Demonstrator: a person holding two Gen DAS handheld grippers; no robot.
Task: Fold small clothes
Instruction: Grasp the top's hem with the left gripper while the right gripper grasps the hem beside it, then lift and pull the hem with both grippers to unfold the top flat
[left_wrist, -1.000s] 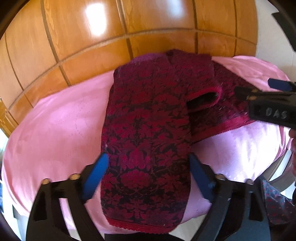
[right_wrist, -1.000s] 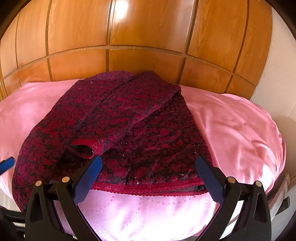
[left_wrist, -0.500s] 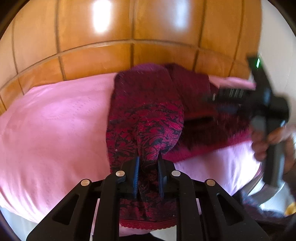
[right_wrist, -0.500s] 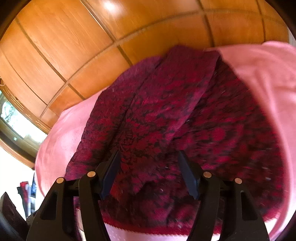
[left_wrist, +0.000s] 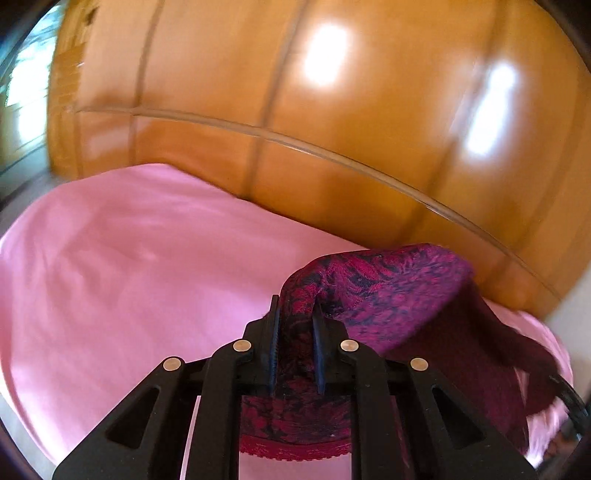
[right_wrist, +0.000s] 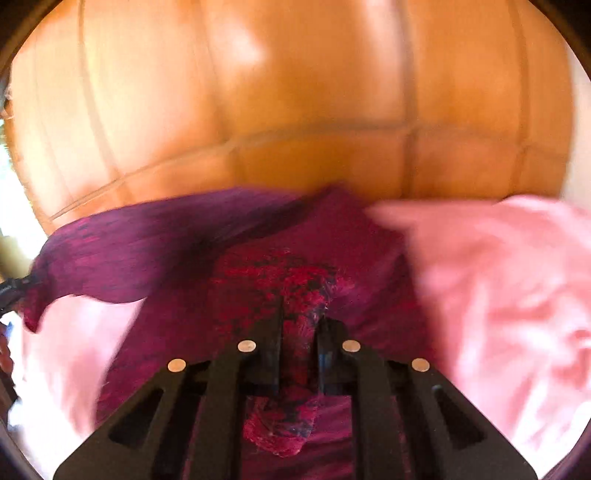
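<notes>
A dark red and black patterned garment (left_wrist: 388, 288) with a lace hem lies partly lifted off the pink sheet (left_wrist: 129, 258). My left gripper (left_wrist: 295, 306) is shut on a bunched fold of it, and the cloth stretches away to the right. In the blurred right wrist view the same garment (right_wrist: 147, 251) spreads left and ahead. My right gripper (right_wrist: 301, 317) has its jaws closing, with a ridge of the fabric pinched between the pads and the hem hanging below them.
Glossy wooden panels (left_wrist: 332, 110) rise right behind the pink bed and fill the upper half of both views (right_wrist: 295, 92). Bare pink sheet (right_wrist: 498, 277) lies to the right of the garment in the right wrist view. A bright window shows at the far left edge.
Both grippers went from wide open to clamped on the garment. The left one has swung left and up with the cloth, which now rises off the sheet. The right one pinched a fold.
</notes>
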